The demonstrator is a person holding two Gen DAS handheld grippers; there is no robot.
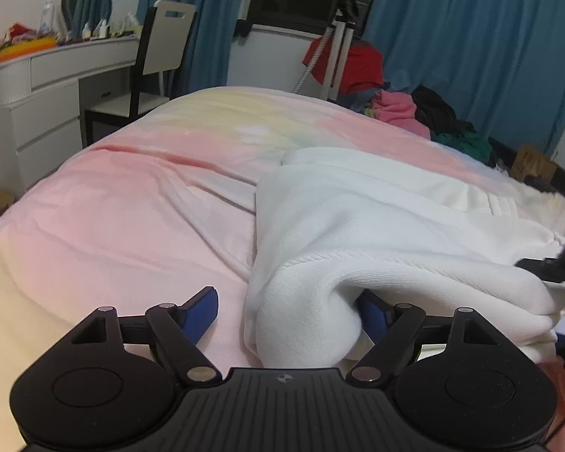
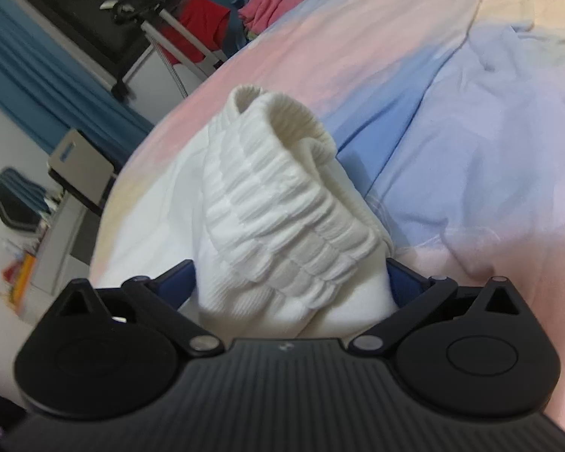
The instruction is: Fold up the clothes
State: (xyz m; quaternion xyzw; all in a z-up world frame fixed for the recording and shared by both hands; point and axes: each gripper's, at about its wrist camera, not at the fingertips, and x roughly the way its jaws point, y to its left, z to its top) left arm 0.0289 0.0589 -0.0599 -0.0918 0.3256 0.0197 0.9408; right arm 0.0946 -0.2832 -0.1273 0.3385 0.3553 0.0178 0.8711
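A white knit garment [image 1: 376, 226] lies on the pastel bedspread [image 1: 139, 203], spread to the right of the left wrist view. My left gripper [image 1: 288, 310] is open, its jaws wide; a bunched fold of the garment lies between them, against the right finger [image 1: 373, 316]. In the right wrist view the garment's ribbed elastic band [image 2: 282, 218] stands bunched between the fingers of my right gripper [image 2: 290, 282], which is open around it. The right gripper also shows at the right edge of the left wrist view [image 1: 561, 263].
A pile of red, pink, black and green clothes [image 1: 406, 109] lies at the far right of the bed. A tripod stand [image 1: 335, 49], a chair [image 1: 158, 60] and a white dresser [image 1: 37, 105] stand beyond the bed, before blue curtains.
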